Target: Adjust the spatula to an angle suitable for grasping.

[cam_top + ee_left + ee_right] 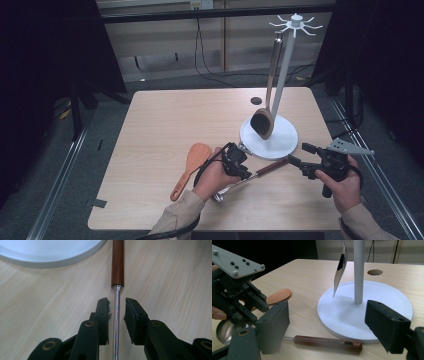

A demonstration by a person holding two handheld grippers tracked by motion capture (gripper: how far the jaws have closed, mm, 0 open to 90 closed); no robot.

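Beside the white round base of the utensil stand (pixel 285 145), a ladle lies flat on the table (pixel 165 115), its dark wooden handle (pixel 117 262) pointing toward the base and its shiny bowl (pixel 224 331) away from it, near the person. The left gripper (pixel 117 307) is lowered over the ladle's thin metal shaft (pixel 116 325). Its jaws stand a little apart on either side of the shaft, with a narrow gap on each side, so the pads straddle it but do not yet press on it. The right gripper (pixel 299 154) hovers on the other side of the handle's end, close to the base, with its jaws wide apart and nothing between them.

Judging by this, one spoon (pixel 265 120) already hangs from the stand's top hooks beside the pole. The ladle is about to be gripped but is not lifted. A light wooden spatula (pixel 192 167) lies untouched farther from the base, beyond the left hand (pixel 212 177). So roughly one utensil looks done and two remain.

Some faint marking sits on the ladle's wooden handle in the right gripper view, too small to read. No other writing can be made out.
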